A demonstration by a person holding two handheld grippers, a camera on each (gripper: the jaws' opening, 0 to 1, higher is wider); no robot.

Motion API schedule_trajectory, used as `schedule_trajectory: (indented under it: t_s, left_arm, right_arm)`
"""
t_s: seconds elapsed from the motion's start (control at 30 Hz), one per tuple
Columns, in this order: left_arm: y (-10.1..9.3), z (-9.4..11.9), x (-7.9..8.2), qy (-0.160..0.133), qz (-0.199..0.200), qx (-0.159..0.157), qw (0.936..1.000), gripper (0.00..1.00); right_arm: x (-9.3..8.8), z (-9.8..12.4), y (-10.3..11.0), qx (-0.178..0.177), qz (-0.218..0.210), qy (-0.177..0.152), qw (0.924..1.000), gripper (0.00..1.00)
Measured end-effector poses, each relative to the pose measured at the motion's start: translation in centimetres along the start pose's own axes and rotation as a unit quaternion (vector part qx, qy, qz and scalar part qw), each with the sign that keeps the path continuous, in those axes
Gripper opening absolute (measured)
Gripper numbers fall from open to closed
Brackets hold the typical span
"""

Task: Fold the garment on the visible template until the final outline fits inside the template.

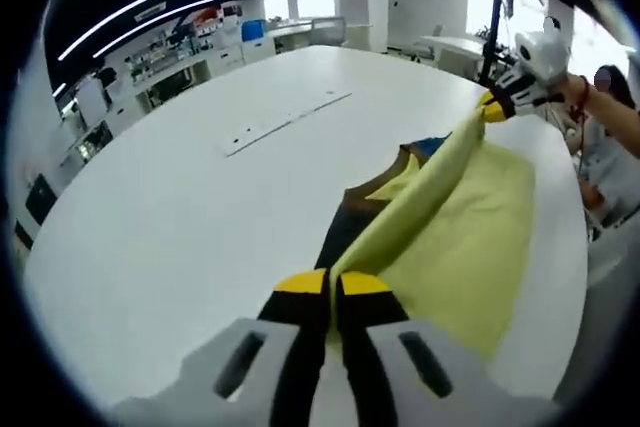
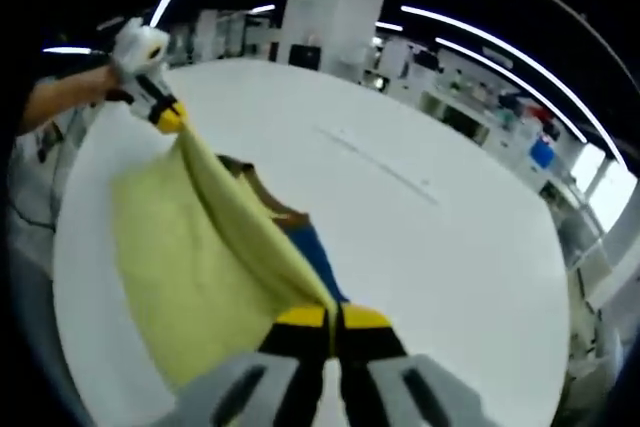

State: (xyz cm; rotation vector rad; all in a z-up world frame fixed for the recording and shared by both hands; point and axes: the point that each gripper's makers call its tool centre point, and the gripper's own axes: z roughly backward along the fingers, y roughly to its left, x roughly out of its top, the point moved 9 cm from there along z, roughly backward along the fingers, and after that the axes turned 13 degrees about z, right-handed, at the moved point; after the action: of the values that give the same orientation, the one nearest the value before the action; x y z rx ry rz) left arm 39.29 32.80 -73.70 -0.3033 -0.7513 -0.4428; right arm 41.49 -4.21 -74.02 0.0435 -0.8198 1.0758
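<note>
In the left gripper view, shelving and desks along the far left wall are too small and blurred to make out. The white table [image 1: 200,197] spreads across the middle, with a thin pale strip [image 1: 285,122] lying flat on it, well apart from the cloth; what the strip is cannot be told. At the bottom centre the left gripper [image 1: 334,285] has its 2 yellow-tipped jaws pressed together on an edge of the yellow garment [image 1: 455,247]. From there the cloth rises as a taut ridge to the upper right, where the right gripper [image 1: 492,107] pinches its other end, a hand [image 1: 570,92] behind it. Under the lifted fold a dark brown band [image 1: 345,222] and a bit of blue [image 1: 432,145] lie on the table, largely hidden by the garment, so their outline cannot be judged.

In the right gripper view, the left gripper [image 2: 168,117] at the upper left clamps the garment [image 2: 190,257], which hangs down over the table's [image 2: 440,247] near edge on the left. At the bottom centre the right gripper [image 2: 334,319] is closed on the cloth edge. Beside the ridge, brown [image 2: 285,215] and blue [image 2: 318,257] parts peek out, the rest covered.
</note>
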Motion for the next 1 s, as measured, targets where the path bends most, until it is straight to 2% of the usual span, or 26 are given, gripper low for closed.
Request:
schedule_trajectory:
  t_s: [0.33,0.47,0.67,0.73,0.77,0.8,1.0]
  left_arm:
    - [1.1,-2.2,-1.0,0.018,0.005,0.011,0.9998,0.01]
    - [1.4,-2.9,-1.3,0.025,-0.002,0.017,0.9995,0.02]
    - [1.5,-3.3,-1.7,0.017,-0.018,0.017,0.9996,0.03]
    - [1.7,-3.2,-1.7,0.010,-0.008,0.018,0.9998,0.05]
    - [1.8,-3.1,-1.8,0.001,0.020,0.022,0.9996,0.06]
    - [1.8,-3.0,-1.7,-0.001,0.024,0.019,0.9995,0.06]
    - [1.5,-1.8,-1.2,-0.026,0.016,0.005,0.9995,0.11]
  right_arm:
    - [-0.5,-1.7,-0.3,-0.003,0.022,0.018,0.9996,0.00]
    - [-1.0,-2.3,-0.3,-0.004,0.000,0.025,0.9997,0.00]
    - [-1.4,-3.0,-0.5,-0.006,-0.040,0.026,0.9989,0.01]
    - [-1.5,-3.1,-0.6,-0.006,-0.047,0.027,0.9985,0.02]
    - [-1.5,-3.1,-0.6,-0.006,-0.049,0.027,0.9984,0.03]
    - [-1.6,-3.1,-0.7,-0.008,-0.051,0.027,0.9983,0.04]
    - [-0.5,-1.6,-1.3,-0.023,-0.049,0.002,0.9986,0.12]
